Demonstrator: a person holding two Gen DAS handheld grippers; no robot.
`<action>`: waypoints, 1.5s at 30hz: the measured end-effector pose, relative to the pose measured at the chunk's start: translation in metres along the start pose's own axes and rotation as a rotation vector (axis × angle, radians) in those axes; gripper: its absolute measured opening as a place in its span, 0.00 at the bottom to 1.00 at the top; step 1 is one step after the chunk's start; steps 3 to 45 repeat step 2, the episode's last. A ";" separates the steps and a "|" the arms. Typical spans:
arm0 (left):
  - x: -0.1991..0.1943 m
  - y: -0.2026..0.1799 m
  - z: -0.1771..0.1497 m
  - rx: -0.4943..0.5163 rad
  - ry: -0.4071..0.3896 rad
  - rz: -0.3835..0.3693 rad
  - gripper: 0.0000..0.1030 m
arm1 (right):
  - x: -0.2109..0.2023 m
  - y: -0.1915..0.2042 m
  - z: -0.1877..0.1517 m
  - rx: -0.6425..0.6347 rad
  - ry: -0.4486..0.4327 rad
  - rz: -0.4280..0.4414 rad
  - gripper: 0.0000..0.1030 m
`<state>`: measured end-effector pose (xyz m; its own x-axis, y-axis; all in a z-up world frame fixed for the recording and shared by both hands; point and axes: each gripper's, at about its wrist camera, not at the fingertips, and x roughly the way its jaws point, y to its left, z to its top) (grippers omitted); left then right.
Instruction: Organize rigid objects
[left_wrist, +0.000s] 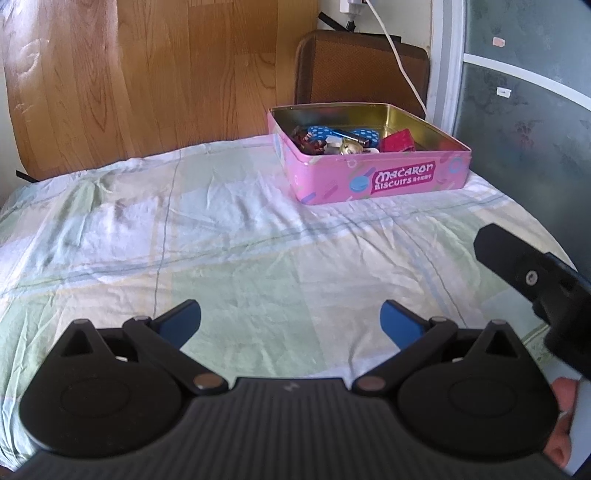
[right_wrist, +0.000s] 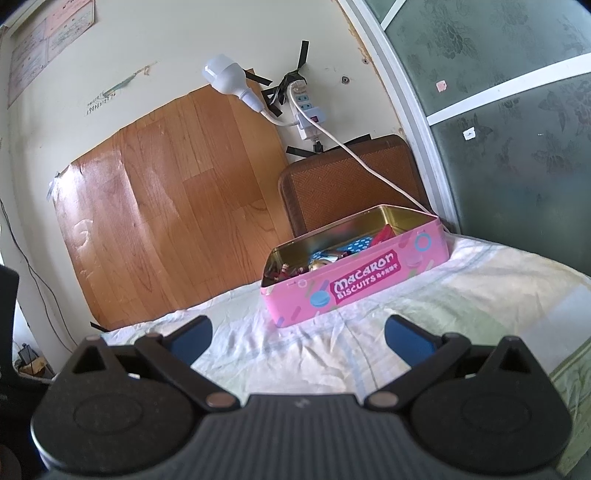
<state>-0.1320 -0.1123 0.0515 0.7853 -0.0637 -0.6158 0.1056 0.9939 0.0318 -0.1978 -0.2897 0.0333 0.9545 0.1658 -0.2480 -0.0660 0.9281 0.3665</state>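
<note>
A pink "Macaron Biscuits" tin (left_wrist: 384, 177) stands open at the far right of the cloth-covered table; it also shows in the right wrist view (right_wrist: 354, 280). Inside lie several small items: a blue dotted piece (left_wrist: 325, 133), a red box (left_wrist: 399, 142), a small gold bell-like piece (left_wrist: 351, 147) and a figurine (right_wrist: 286, 271). My left gripper (left_wrist: 291, 321) is open and empty, low over the cloth, well short of the tin. My right gripper (right_wrist: 297, 339) is open and empty, just in front of the tin's near corner; part of its body shows in the left wrist view (left_wrist: 532, 273).
A pale checked cloth (left_wrist: 184, 236) covers the table. Behind it stand a wooden panel (left_wrist: 147, 74), a brown woven chair back (left_wrist: 362, 70) and a white cable (right_wrist: 354, 155) running from a wall power strip (right_wrist: 306, 110). A frosted glass door (right_wrist: 517, 129) is at right.
</note>
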 end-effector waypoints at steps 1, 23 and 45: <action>0.000 0.000 0.000 -0.001 0.000 -0.004 1.00 | 0.000 0.000 -0.001 0.000 0.001 0.000 1.00; 0.000 0.001 0.001 -0.002 -0.001 -0.010 1.00 | 0.001 -0.001 -0.001 0.001 0.004 0.001 1.00; 0.000 0.001 0.001 -0.002 -0.001 -0.010 1.00 | 0.001 -0.001 -0.001 0.001 0.004 0.001 1.00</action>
